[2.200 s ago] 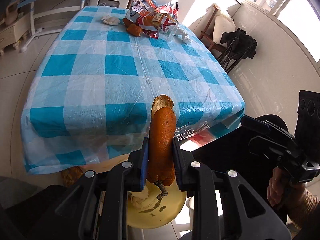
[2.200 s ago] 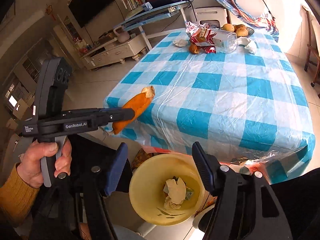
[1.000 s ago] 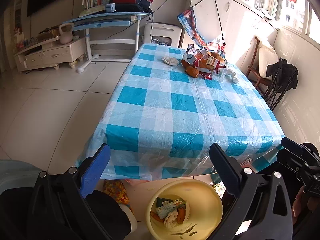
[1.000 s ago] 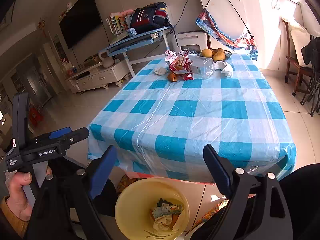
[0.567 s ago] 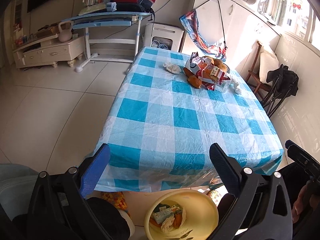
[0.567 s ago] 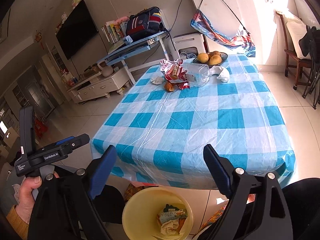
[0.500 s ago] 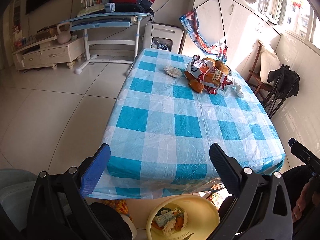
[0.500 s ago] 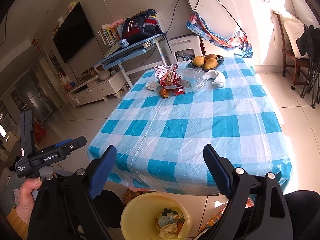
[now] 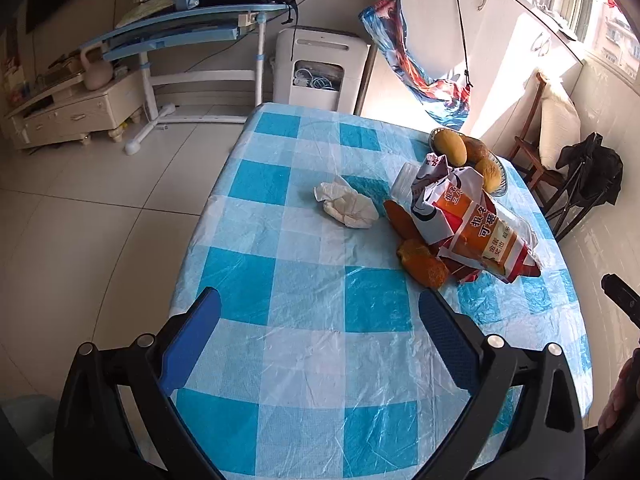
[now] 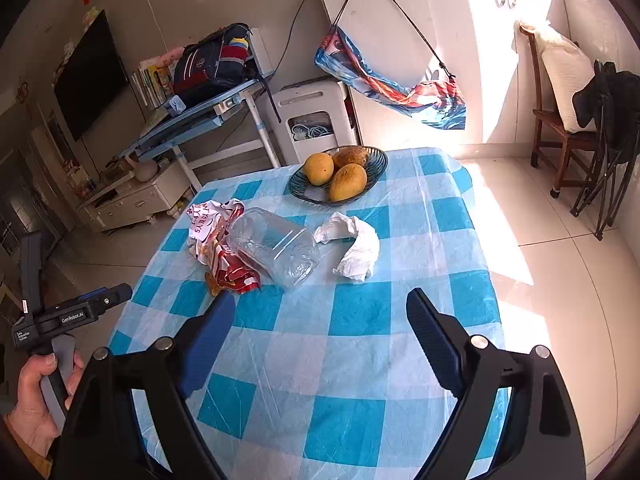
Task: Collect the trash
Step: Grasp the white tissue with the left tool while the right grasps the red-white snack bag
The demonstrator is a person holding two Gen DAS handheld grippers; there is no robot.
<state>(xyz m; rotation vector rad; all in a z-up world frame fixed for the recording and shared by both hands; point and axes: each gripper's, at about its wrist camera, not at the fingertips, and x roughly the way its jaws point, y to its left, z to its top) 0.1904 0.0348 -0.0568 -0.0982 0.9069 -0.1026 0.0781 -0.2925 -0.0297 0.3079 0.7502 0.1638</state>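
A: Tissue (image 9: 347, 205), crumpled and white, lies furthest left of the trash on the table (image 9: 304, 320) in the left wrist view. Just right of it are two orange peel pieces (image 9: 422, 266), partly tucked under a red and white snack wrapper (image 9: 472, 226). A fruit bowl (image 9: 502, 178) sits behind the wrapper, mostly hidden by it.

B: The right wrist view does not show that tissue. There, from the left, comes the left gripper (image 10: 116, 294) in a hand (image 10: 36, 396), then the snack wrapper (image 10: 218, 242) with only a sliver of peel (image 10: 212, 282) peeking from under it. A clear plastic container (image 10: 276, 246) lies on its side against the wrapper, and a second crumpled tissue (image 10: 356, 244) lies just right of it.

A: The other view catches only an edge of that container and none of the second tissue.

B: Here the fruit bowl (image 10: 372, 170) shows whole, holding three yellow fruits (image 10: 348, 182).

A: The fingers?

B: The left gripper (image 9: 320, 324) has its fingers spread wide, with only tablecloth between them. The right gripper (image 10: 320, 312) is likewise spread wide and holds nothing. All the trash lies beyond both.
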